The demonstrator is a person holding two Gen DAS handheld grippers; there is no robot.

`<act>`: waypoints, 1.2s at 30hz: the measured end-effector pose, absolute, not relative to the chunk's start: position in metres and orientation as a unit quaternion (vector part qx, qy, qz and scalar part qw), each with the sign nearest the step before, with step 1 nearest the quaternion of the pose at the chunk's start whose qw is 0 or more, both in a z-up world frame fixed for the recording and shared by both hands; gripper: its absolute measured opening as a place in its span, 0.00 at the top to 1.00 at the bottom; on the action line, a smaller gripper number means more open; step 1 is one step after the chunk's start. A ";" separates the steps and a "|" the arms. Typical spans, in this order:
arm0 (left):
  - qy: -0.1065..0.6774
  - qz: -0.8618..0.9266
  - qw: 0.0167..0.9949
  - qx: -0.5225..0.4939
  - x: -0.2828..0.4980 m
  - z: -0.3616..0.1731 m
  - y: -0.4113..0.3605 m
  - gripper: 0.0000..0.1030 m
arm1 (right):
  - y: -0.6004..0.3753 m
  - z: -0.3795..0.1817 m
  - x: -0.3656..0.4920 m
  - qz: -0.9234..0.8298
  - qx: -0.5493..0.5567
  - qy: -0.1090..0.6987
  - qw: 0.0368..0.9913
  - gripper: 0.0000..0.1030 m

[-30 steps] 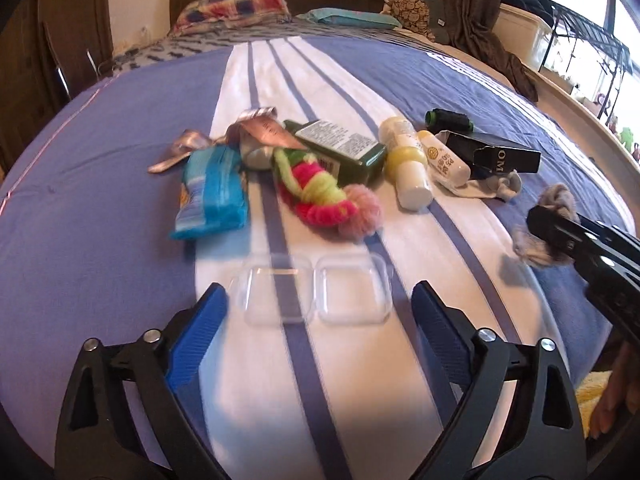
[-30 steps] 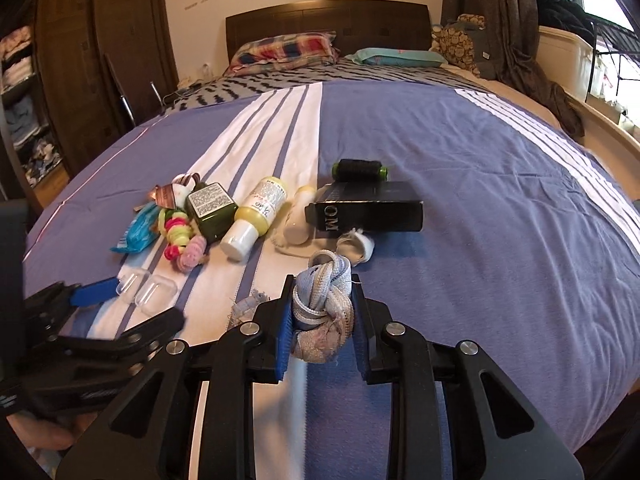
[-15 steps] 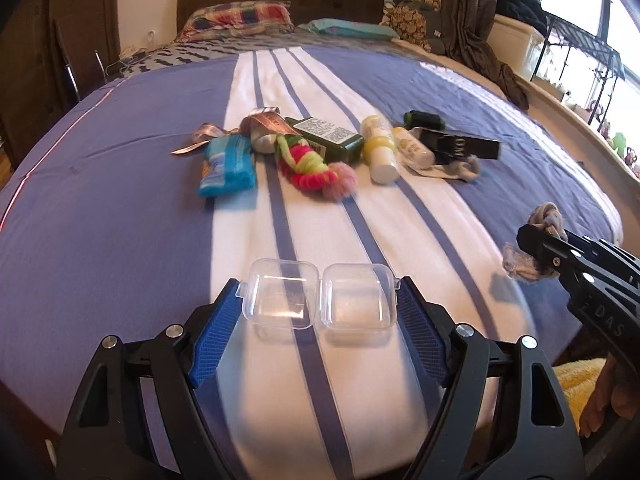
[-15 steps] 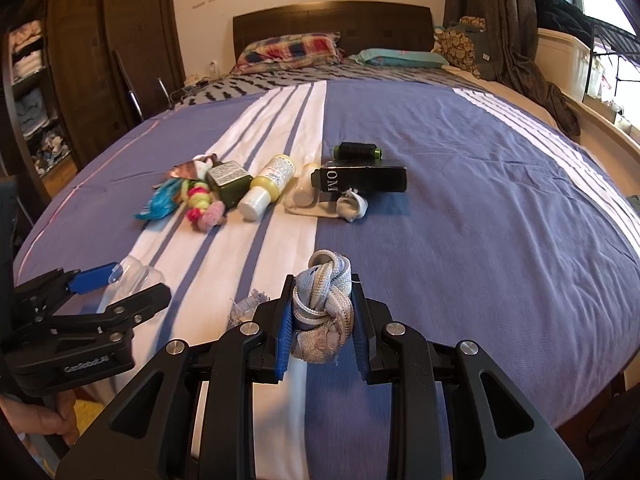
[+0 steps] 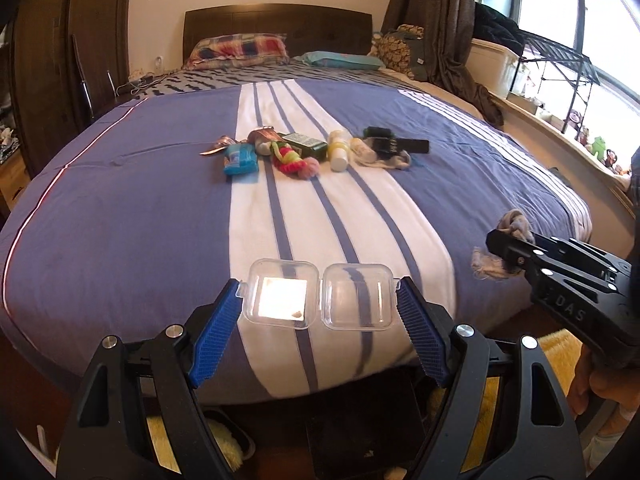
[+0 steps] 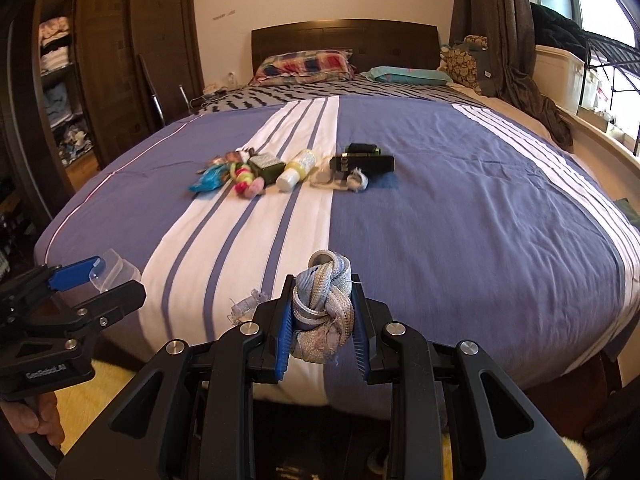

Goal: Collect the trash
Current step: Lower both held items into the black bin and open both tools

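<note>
My left gripper (image 5: 320, 304) is shut on an open clear plastic case (image 5: 320, 298), two hinged halves held between the blue pads above the bed's foot edge. It shows at the left of the right wrist view (image 6: 94, 276). My right gripper (image 6: 323, 316) is shut on a knotted grey cloth strap (image 6: 324, 300) with a frayed end. That strap shows at the right of the left wrist view (image 5: 514, 224), in the right gripper (image 5: 504, 246).
A cluster lies mid-bed on the blue and white striped cover (image 5: 120, 208): blue packet (image 5: 239, 160), pink-green knitted toy (image 5: 292, 160), green bottle (image 5: 306, 145), white bottle (image 5: 338, 156), black box (image 6: 366, 164), black spool (image 6: 362, 148), crumpled white cloth (image 6: 348, 182). Pillows and headboard lie beyond. A yellow rug (image 5: 556, 360) lies on the floor.
The left gripper closed on the clear case, lifted it off the bed and drew back. The right gripper also pulled back toward the bed's foot, still holding the strap.
</note>
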State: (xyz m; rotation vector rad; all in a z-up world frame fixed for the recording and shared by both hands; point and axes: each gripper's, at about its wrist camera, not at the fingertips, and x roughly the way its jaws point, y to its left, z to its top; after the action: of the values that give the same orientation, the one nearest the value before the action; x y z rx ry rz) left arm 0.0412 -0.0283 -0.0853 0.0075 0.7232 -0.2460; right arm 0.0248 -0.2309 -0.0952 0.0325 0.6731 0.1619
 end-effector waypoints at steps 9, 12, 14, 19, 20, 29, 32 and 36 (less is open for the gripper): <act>0.373 -0.127 0.919 -0.001 0.000 -0.112 -0.030 0.27 | -0.230 -0.127 -0.006 0.096 0.007 0.369 0.925 0.74; 0.392 -0.129 0.911 -0.001 -0.007 -0.130 -0.031 0.27 | -0.228 -0.144 -0.012 0.097 0.003 0.389 0.916 0.74; 0.409 -0.134 0.903 -0.004 -0.009 -0.145 -0.031 0.27 | -0.228 -0.158 -0.013 0.095 0.002 0.406 0.909 0.74; 0.462 -0.147 0.875 -0.010 -0.009 -0.190 -0.033 0.27 | -0.230 -0.198 -0.012 0.103 0.017 0.455 0.884 0.74; 0.475 -0.151 0.867 -0.006 -0.009 -0.203 -0.035 0.27 | -0.230 -0.204 -0.012 0.106 0.021 0.463 0.880 0.73; 0.546 -0.166 0.821 -0.028 0.002 -0.265 -0.039 0.27 | -0.222 -0.264 -0.003 0.112 0.032 0.526 0.842 0.72; 0.566 -0.162 0.807 -0.038 0.011 -0.277 -0.041 0.27 | -0.222 -0.277 0.003 0.114 0.045 0.544 0.830 0.72; 0.581 -0.170 0.796 -0.021 0.012 -0.288 -0.052 0.27 | -0.219 -0.282 0.009 0.116 0.054 0.552 0.824 0.72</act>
State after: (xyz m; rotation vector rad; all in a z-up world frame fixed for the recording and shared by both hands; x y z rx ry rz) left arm 0.0119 -0.0521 -0.2883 -0.0461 1.2485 -0.3660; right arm 0.0091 -0.2192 -0.2823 0.1150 1.1742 0.2476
